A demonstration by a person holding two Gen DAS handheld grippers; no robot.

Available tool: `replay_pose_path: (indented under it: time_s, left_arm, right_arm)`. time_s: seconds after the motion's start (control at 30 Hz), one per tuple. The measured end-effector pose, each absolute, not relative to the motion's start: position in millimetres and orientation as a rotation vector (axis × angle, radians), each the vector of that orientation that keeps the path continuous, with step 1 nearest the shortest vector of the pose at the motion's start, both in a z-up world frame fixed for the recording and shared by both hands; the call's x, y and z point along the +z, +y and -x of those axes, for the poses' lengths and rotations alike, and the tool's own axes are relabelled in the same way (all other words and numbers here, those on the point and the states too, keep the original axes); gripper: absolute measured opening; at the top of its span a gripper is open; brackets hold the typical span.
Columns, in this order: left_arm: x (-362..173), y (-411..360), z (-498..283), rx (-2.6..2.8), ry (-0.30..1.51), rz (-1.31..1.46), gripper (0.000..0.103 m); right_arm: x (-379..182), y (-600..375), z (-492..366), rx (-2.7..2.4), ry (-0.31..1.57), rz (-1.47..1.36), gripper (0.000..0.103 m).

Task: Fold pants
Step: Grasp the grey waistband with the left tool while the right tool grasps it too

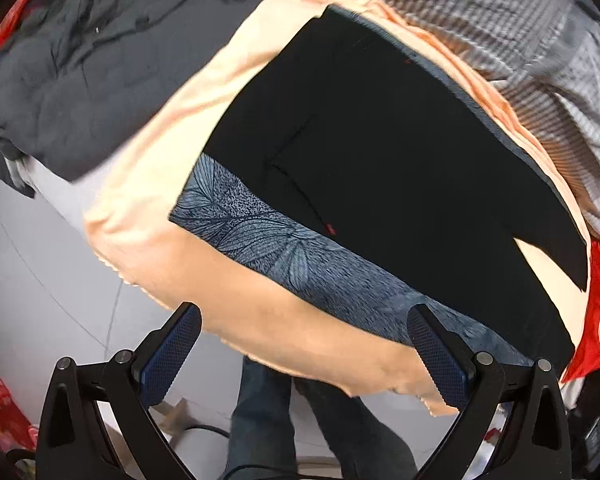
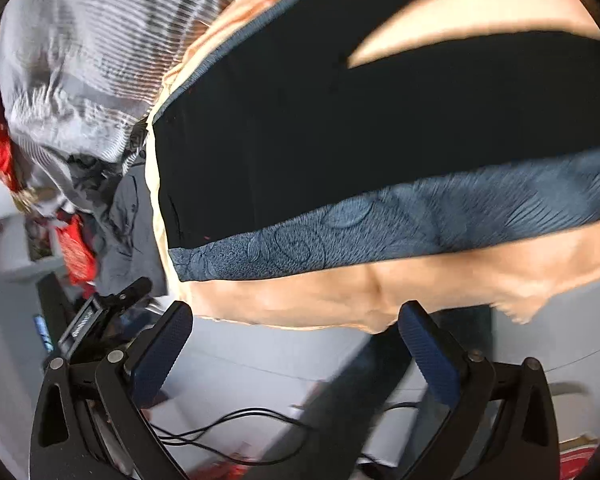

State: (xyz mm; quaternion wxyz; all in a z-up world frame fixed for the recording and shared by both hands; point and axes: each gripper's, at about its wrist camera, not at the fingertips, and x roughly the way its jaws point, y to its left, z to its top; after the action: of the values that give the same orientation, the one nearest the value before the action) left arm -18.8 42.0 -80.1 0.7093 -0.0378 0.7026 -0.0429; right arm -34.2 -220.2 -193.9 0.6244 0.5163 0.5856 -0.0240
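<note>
Black pants [image 1: 380, 152], blue leaf-print side band, flat on peach-covered surface [image 1: 148, 168]. No legible writing. Left gripper [image 1: 304, 352], right gripper [image 2: 296, 344]: jaws spread, empty.

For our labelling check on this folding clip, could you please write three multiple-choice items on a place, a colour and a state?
1. The pants lie on:
A. a peach cloth
B. bare floor
C. a red bag

2. The patterned side panel of the pants is:
A. yellow
B. blue-grey
C. white

3. The left gripper and right gripper are:
A. both shut on fabric
B. one open, one shut
C. both open

Answers: A, the peach cloth shows all round the pants; B, a blue-grey leaf print; C, both pairs of fingers stand apart with nothing between.
</note>
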Motion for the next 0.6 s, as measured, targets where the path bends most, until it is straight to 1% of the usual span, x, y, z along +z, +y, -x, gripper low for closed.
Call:
replay_pose_path:
  time_s: [0.07,0.13,0.17,0.2,0.23,0.47,0.6]
  left_arm:
    - [-100,46,15,-0.097,1.588,0.100,0.103]
    - [-114,51,12,-0.091,1.598,0.122,0.103]
    - [-119,53,11,-0.107,1.596,0.138,0.103]
    - [-124,54,9,-0.135,1.599,0.152,0.098]
    - [-127,55,8,-0.154,1.603,0.155,0.092]
    - [-148,64,0,-0.244,1.587,0.190,0.092]
    - [-150,71,0,-0.266,1.574,0.222,0.092]
  right_arm:
    - [-220,-220,45,-0.085,1.279,-1.296,0.102]
    - [-239,-219,52,-0.113,1.228,-1.382,0.097]
    - [-252,-217,55,-0.127,1.194,-1.427,0.090]
    - [-260,-216,58,-0.137,1.181,-1.443,0.078]
    - [-267,-215,61,-0.143,1.170,-1.457,0.075]
    - [-309,-212,65,-0.095,1.020,-1.538,0.074]
    - [-316,-209,56,-0.046,0.934,-1.585,0.073]
